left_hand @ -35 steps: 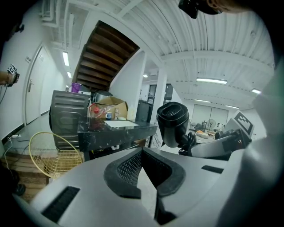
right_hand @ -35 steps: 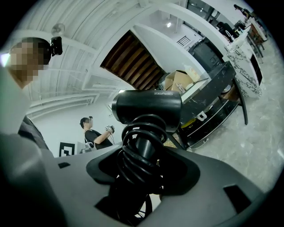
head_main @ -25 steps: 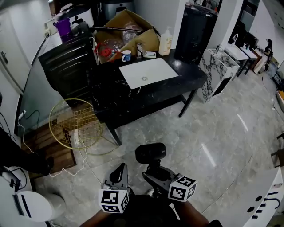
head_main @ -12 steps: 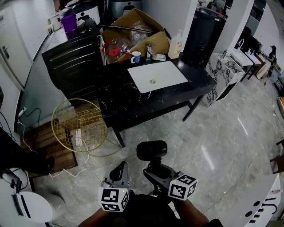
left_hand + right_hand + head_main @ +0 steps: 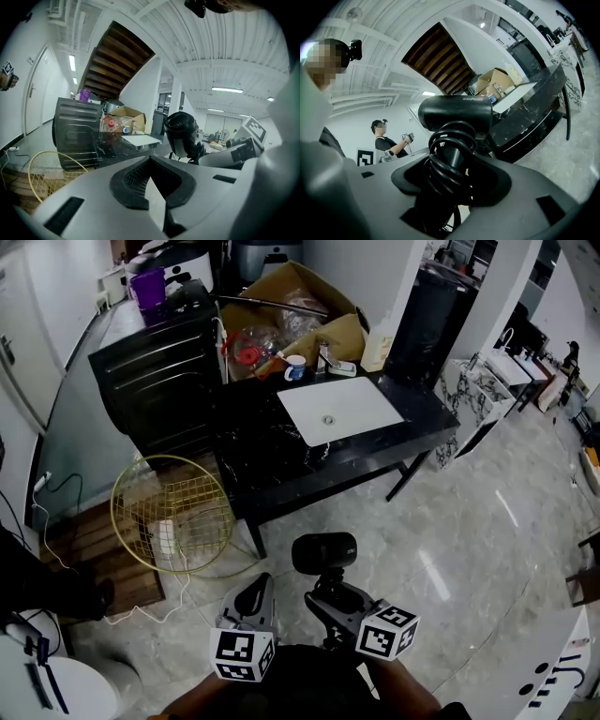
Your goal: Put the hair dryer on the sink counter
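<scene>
Currently the right claw pinches the hair dryer by its handle, with the barrel upright above the jaws at lower centre of the head view. The right gripper view shows the cord coiled round that handle, so the jaws stand wide and bear on cord loops as much as on the handle itself. The left claw sits just beside it, pressed together with nothing between its jaws.

The hair dryer is well apart from the worktop, which lies at upper centre of the head view. The task is judged to be in its carry stage, with placement not yet done.

Recommendations:
- Keep your grip firm and the barrel upright; the loops could roll under the pads and let the handle twist.
- Aim for the bare black stretch left of and below the white sink basin. Avoid the basin itself.
- Stay away from the upper edge, where a cup, a bottle and a cardboard box crowd the surface.
- Approach clear of the wire basket on the floor at the worktop's lower left.
- Lay the dryer on its side, since the barrel looks top-heavy, and spread the jaws only once it rests fully.
- Use the free left claw to steady the barrel if the cord snags.
</scene>
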